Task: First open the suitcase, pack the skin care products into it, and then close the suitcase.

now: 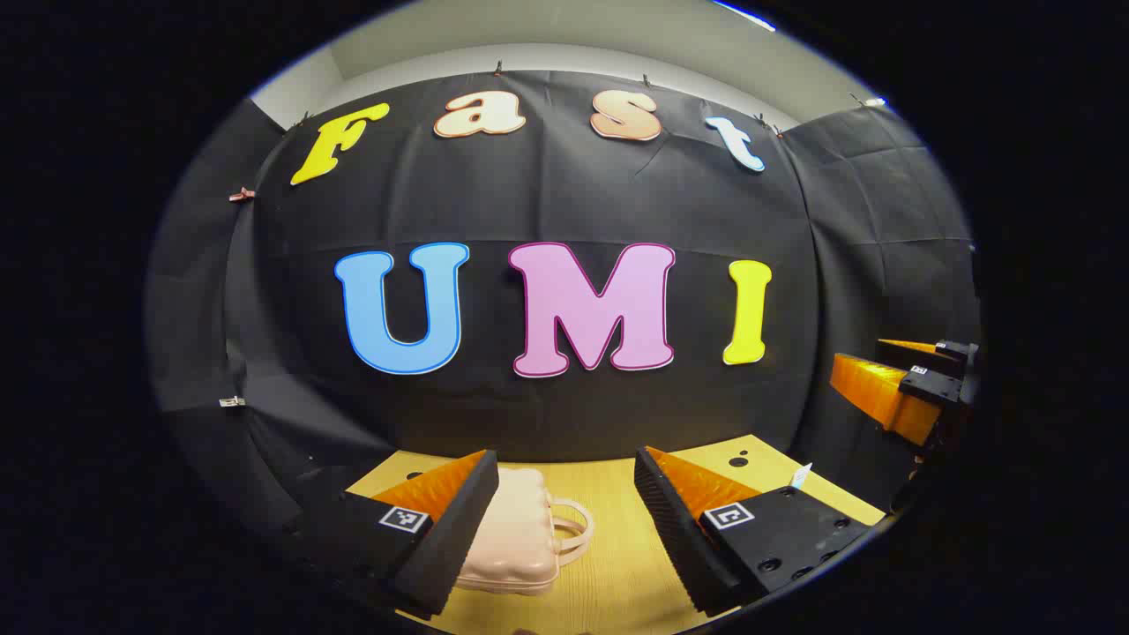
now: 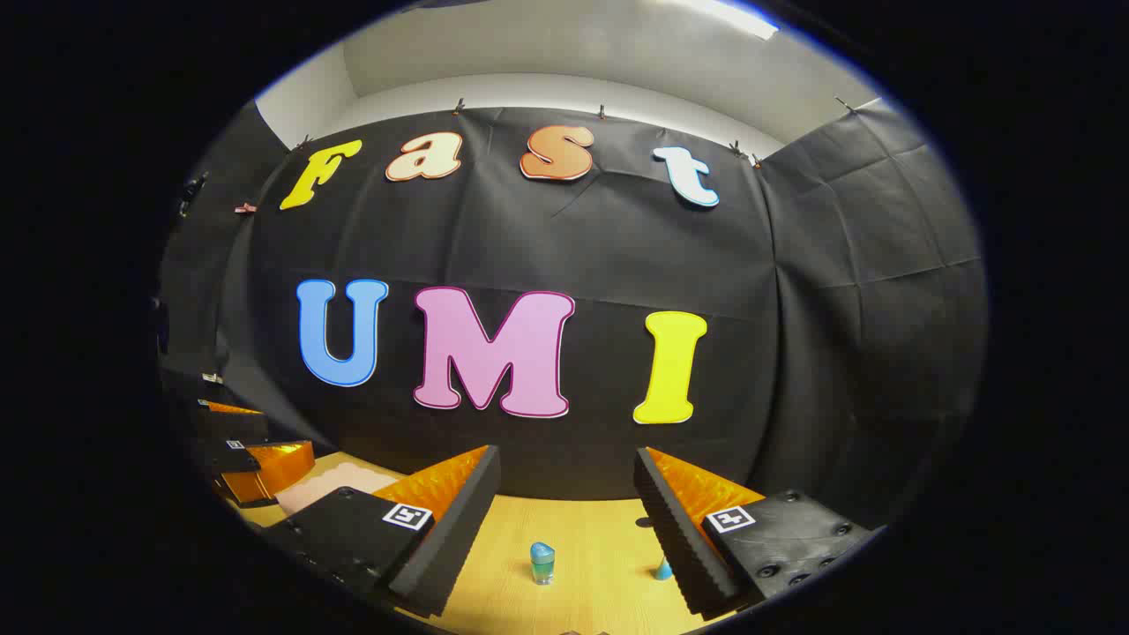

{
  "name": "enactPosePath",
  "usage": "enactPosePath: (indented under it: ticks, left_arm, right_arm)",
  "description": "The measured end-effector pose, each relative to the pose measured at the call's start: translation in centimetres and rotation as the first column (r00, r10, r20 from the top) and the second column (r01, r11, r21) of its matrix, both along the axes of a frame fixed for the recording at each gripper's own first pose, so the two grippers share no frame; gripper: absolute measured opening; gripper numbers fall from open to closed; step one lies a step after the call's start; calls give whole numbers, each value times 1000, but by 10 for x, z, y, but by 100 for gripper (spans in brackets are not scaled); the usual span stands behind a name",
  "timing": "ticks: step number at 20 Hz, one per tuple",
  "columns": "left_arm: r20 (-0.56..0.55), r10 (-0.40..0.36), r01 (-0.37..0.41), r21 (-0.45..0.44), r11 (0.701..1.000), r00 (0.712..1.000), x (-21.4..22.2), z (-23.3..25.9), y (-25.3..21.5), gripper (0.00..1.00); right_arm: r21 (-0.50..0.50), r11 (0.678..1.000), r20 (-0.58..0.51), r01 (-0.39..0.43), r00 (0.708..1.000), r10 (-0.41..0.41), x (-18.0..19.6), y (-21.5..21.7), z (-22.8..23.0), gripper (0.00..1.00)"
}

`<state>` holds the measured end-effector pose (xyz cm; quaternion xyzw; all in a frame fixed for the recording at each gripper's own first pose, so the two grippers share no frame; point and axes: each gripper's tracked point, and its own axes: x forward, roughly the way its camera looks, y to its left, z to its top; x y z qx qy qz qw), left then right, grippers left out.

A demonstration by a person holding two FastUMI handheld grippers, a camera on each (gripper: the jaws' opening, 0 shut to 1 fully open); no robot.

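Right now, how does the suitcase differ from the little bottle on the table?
The suitcase is pale pink; the bottle is blue-green on top with a clear base. The suitcase lies flat, closed, handle to one side; the bottle stands upright. The suitcase is much the larger. It sits ahead of the left tongs, the bottle ahead of the right tongs. Both rest untouched on the wooden table.

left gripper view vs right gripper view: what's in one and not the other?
Left gripper view: the pink suitcase lies closed, handle toward the middle of the table, partly behind the left gripper, which is open.

Right gripper view: a small blue-capped bottle stands upright between the open fingers of the right gripper; a second blue item peeks out beside the right-hand finger, too hidden to identify.

Both: the wooden table, and the other gripper at the frame's edge.
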<state>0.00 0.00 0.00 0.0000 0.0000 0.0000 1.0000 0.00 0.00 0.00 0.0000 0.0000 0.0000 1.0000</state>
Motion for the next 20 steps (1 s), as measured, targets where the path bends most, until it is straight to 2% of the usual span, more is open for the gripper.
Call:
enactPosePath:
  ticks: [4,6,12,13,15,16,20]
  left_arm:
    - [3,-5,5,-27,1000,1000,4,4,-1,97]
    - [-2,-11,11,-22,1000,1000,7,3,-3,97]
    - [-10,-26,26,4,1000,1000,7,0,-7,98]
    - [-14,-26,26,-1,1000,1000,7,-1,-8,98]
    - [-21,-27,27,-15,1000,999,8,-4,-10,97]
    - [-25,-29,28,-13,1000,999,8,-6,-10,97]
    - [-44,-26,27,4,1000,999,11,-17,-8,97]
  right_arm:
    - [-1,1000,-1,2,1000,-2,1,0,0,93]
    - [0,1000,-1,3,1000,-3,1,0,-1,96]
    - [-11,1000,2,-2,1000,2,2,0,-2,96]
    - [-15,1000,5,-5,1000,5,3,1,-1,93]
    - [-34,999,13,-9,1000,10,3,2,0,93]
    - [-38,999,19,-13,1000,14,3,2,2,96]
    - [-49,998,15,-25,1000,26,4,4,-1,96]
